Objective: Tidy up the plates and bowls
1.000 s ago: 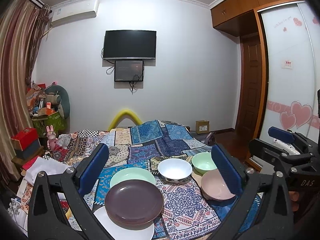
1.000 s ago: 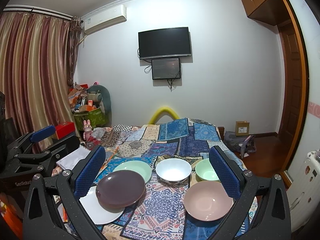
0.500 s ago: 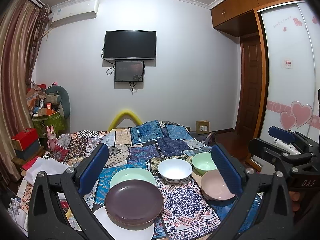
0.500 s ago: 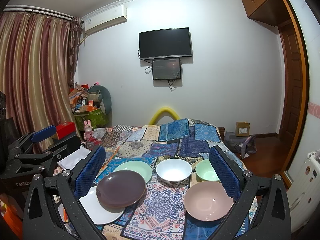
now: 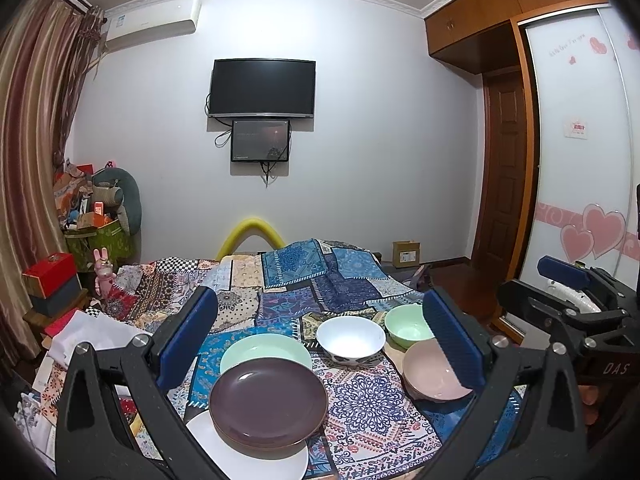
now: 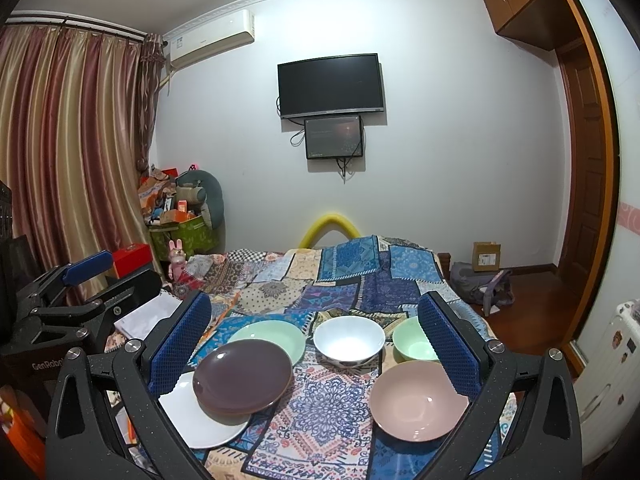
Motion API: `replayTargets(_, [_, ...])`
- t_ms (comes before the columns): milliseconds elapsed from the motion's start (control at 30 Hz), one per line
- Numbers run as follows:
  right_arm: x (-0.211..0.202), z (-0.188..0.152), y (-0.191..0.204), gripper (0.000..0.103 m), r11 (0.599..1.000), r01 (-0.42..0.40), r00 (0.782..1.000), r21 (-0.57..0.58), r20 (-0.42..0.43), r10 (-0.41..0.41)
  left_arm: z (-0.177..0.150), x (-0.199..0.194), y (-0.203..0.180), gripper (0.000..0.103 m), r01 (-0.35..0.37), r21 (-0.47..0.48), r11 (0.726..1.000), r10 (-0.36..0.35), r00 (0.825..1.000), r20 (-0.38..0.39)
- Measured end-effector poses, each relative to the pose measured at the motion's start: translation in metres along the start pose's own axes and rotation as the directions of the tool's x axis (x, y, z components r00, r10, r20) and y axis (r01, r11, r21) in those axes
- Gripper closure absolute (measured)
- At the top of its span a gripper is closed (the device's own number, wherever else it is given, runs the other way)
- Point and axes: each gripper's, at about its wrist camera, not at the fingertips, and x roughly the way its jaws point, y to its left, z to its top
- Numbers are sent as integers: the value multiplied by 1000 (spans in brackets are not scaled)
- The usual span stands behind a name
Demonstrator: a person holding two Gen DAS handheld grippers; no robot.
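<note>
On the patchwork cloth (image 6: 332,292) lie six pieces of tableware: three plates and three bowls. One brown plate (image 6: 242,376) rests on one white plate (image 6: 200,420); one pale green plate (image 6: 272,338) lies just behind them. One white bowl (image 6: 349,340) stands at centre, one green bowl (image 6: 414,346) to its right, one pink bowl (image 6: 418,400) nearest the viewer. Left gripper (image 5: 320,340) and right gripper (image 6: 316,344) each hover above the dishes, blue pads (image 6: 180,348) spread wide, grasping nothing. One television (image 6: 331,85) hangs on the far wall.
</note>
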Motion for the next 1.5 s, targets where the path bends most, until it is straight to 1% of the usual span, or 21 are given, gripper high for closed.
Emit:
replayTargets(267, [4, -3, -1, 0, 1000, -5, 1000, 5, -3, 6, 0, 1, 3, 0, 4, -5, 1000, -4, 1000, -9])
replayTargets(400, [8, -5, 1, 0, 1000, -6, 1000, 3, -12, 6, -3, 7, 8, 0, 14, -17, 1000, -15, 999, -29])
replayTargets(533, [21, -9, 3, 0, 1000, -10, 999, 3, -37, 10, -10, 19, 19, 0, 14, -45, 999, -17, 998, -56])
replayTargets(667, [38, -17, 5, 0, 1000, -25, 997, 7, -76, 25, -22, 34, 37, 0, 49, -83, 995, -56, 995, -85])
replayTargets(800, [63, -32, 10, 0, 999, -40, 990, 1, -136, 40, -32, 51, 62, 0, 7, -113, 994, -24, 989, -143])
replayTargets(867, [80, -42, 12, 0, 998, -57, 982, 8, -181, 58, -37, 63, 79, 0, -17, -124, 992, -6, 983, -185])
replayTargets(933, [92, -50, 15, 0, 998, -67, 975, 13, -213, 68, -43, 73, 95, 0, -48, -112, 993, 23, 976, -217])
replayTargets(1000, [104, -58, 17, 0, 997, -75, 967, 16, -244, 77, -48, 84, 109, 0, -82, -83, 993, 58, 964, -259])
replayTargets(1067, [117, -65, 19, 0, 996, -83, 956, 17, -281, 84, -53, 99, 125, 0, -90, -54, 994, 68, 942, -330])
replayTargets(1133, [128, -72, 21, 0, 996, -91, 944, 14, -317, 91, -61, 111, 138, 0, -100, -27, 995, 82, 920, -383])
replayTargets(1200, [142, -78, 22, 1, 996, -94, 934, 12, -345, 92, -71, 120, 153, 0, -129, -2, 992, 116, 903, -414])
replayTargets(1233, [148, -81, 23, 3, 995, -97, 928, 14, -361, 96, -77, 124, 158, 0, -135, 10, 991, 127, 895, -428])
replayTargets(1333, [168, -91, 25, 9, 994, -109, 906, 31, -409, 112, -96, 141, 170, 0, -150, 51, 987, 156, 862, -483])
replayTargets(1367, [172, -94, 25, 12, 993, -110, 900, 37, -421, 115, -105, 146, 172, 3, -153, 62, 986, 163, 852, -497])
replayTargets(1400, [178, -98, 26, 13, 993, -111, 893, 43, -434, 119, -113, 151, 174, 9, -151, 71, 986, 165, 841, -516])
replayTargets(1433, [185, -102, 26, 17, 992, -112, 883, 48, -452, 122, -118, 155, 177, 12, -145, 74, 987, 162, 832, -531])
replayTargets(1467, [189, -106, 26, 21, 992, -112, 877, 50, -465, 123, -126, 162, 179, 15, -134, 67, 989, 149, 820, -553])
replayTargets(1500, [195, -111, 26, 23, 992, -114, 864, 55, -487, 126, -133, 168, 182, 16, -127, 52, 991, 133, 809, -573])
